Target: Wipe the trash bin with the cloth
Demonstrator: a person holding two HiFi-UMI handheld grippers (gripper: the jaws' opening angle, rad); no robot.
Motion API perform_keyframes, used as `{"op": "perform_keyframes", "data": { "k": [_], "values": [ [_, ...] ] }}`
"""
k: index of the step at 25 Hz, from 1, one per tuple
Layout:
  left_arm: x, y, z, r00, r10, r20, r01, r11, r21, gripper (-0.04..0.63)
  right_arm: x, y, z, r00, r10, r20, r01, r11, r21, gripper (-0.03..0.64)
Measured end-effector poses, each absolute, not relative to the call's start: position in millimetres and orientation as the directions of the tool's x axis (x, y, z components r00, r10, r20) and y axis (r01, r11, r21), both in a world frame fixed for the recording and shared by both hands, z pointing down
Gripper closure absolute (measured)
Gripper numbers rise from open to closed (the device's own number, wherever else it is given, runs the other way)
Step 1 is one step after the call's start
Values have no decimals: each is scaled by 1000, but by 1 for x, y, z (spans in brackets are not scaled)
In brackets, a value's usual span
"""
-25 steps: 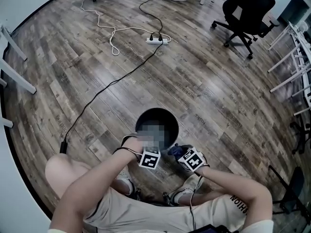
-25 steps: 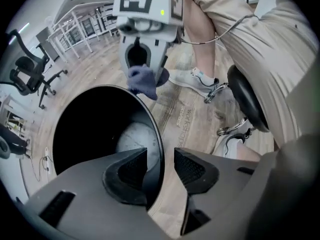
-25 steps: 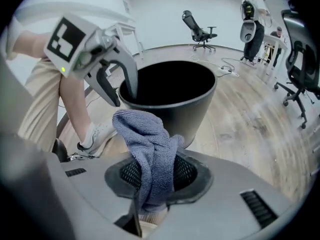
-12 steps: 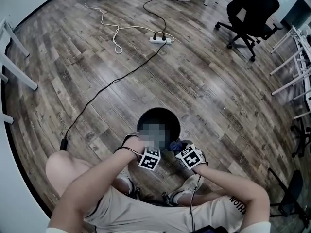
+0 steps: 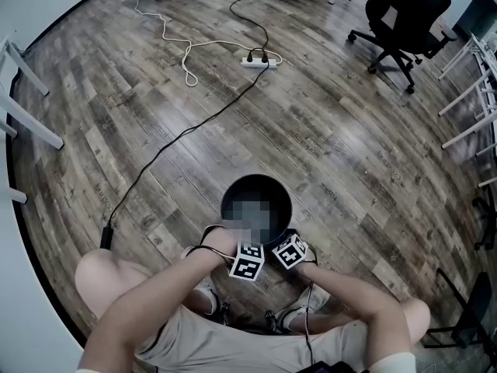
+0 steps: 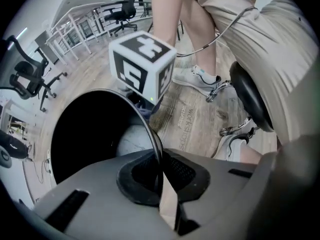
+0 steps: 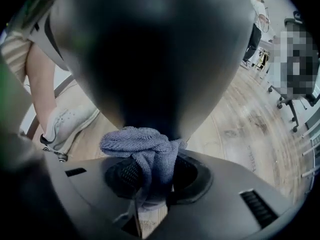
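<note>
Position of trash bin [image 5: 235,195]: black, round and upright on the wooden floor [image 5: 349,130], close in front of your feet.

State of left gripper [image 6: 161,178]: it points down at the near-left part of the rim. Its jaws have just been closing and now pinch the thin bin wall, one pad inside the bin and one outside.

State of right gripper [image 7: 150,181]: it sits just right of the left one, at the near-right side of the bin. Its jaws are clamped on a bunched blue-grey cloth [image 7: 142,143]. The bulge of cloth ahead of the pads meets the bin's dark outer wall.

In the head view, the two marker cubes sit close side by side. Farther off, a black cable [image 5: 178,134] crosses the floor to a white power strip [image 5: 256,62]. A black office chair [image 5: 400,14] stands at far right.
</note>
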State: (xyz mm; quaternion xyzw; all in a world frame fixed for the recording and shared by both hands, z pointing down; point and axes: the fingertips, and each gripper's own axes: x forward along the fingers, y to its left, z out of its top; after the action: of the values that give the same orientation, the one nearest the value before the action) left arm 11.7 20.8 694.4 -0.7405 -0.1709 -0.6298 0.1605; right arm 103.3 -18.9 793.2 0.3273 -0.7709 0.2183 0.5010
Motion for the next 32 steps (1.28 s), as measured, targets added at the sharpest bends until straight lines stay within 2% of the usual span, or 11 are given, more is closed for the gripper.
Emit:
{"op": "perform_keyframes", "data": {
  "k": [8,13,17,20,23,30,32],
  "values": [
    [23,22,695,151,43,988,401,-916,-21,568,111,-18,877,-218,-249,944,-741,671,6,517],
    [23,21,698,159,17,987,402,-914,-49,566,114,-12,881,-183,-229,956,-773,634,4,517],
    [24,21,690,191,72,979,382,-924,-7,558,114,4,851,-223,-167,960,-777,626,-72,517],
    [15,20,689,172,97,980,414,-910,18,497,115,25,817,-270,-123,955,-762,633,-134,517],
    [2,17,690,125,91,988,456,-890,24,476,116,39,778,-291,-110,950,-732,666,-147,517],
    [-11,6,699,86,-11,996,515,-856,-54,476,97,26,667,-420,-231,878,-741,646,-185,516],
    [-9,5,700,84,-25,996,519,-852,-65,506,92,21,653,-432,-263,863,-751,634,-183,517]
  ]
}}
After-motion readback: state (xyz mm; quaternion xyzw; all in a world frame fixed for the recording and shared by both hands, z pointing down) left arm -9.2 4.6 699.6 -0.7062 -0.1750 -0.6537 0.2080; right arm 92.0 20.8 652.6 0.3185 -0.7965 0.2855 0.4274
